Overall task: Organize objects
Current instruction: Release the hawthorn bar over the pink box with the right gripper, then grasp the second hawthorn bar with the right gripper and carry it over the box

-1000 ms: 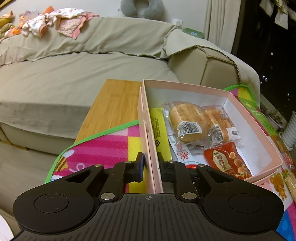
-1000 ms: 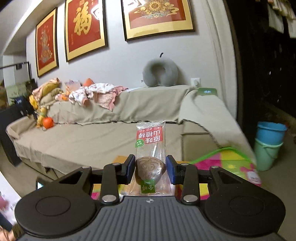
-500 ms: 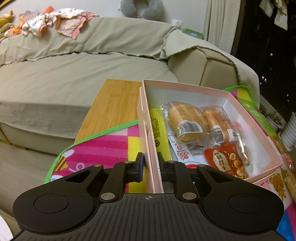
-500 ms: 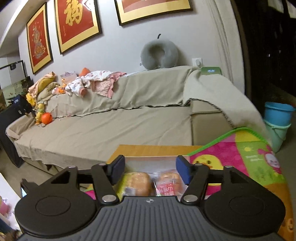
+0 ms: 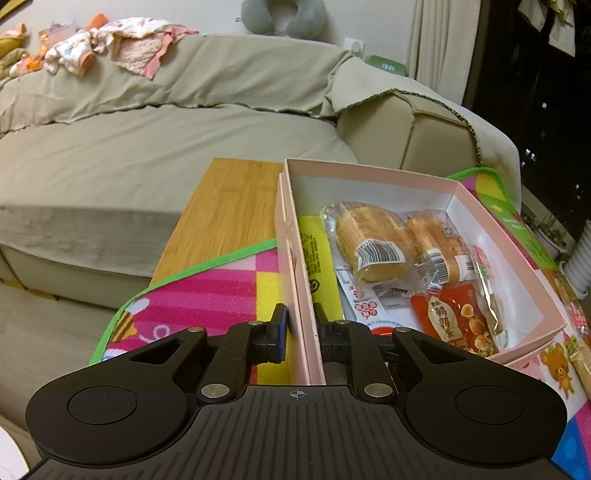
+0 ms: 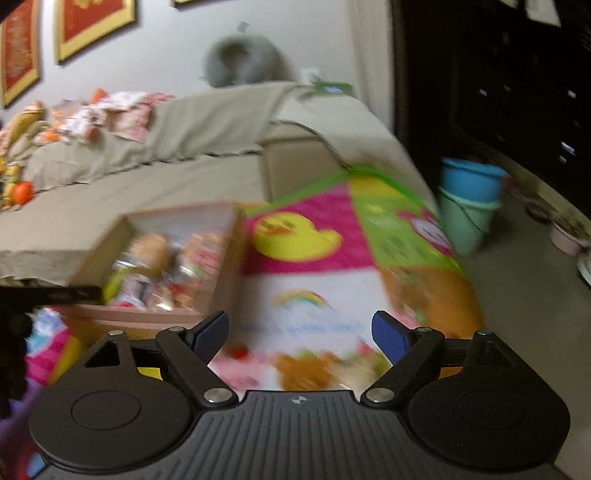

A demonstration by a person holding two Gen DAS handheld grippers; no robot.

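A pink box [image 5: 369, 177] stands on a colourful play mat [image 5: 207, 295] and holds wrapped buns [image 5: 373, 240], a red snack pouch [image 5: 454, 321], a yellow packet [image 5: 317, 254] and a clear lollipop packet [image 5: 487, 291] along its right side. My left gripper [image 5: 300, 325] is shut on the box's left wall, one pad outside and one inside. In the blurred right wrist view the box [image 6: 225, 258] lies to the left, and my right gripper [image 6: 301, 332] hangs over the mat [image 6: 306, 258], its jaws opening with nothing between them.
A beige sofa [image 5: 147, 147] with clothes and a grey neck pillow [image 5: 284, 18] runs behind the wooden table [image 5: 229, 199]. Stacked blue and green buckets [image 6: 469, 206] stand on the floor at the right. More snack packets lie at the mat's right edge [image 5: 580, 354].
The right gripper opened and let the lollipop packet go; the packet now lies in the box. That gripper then dropped and swung right over the mat. The left gripper kept its hold.
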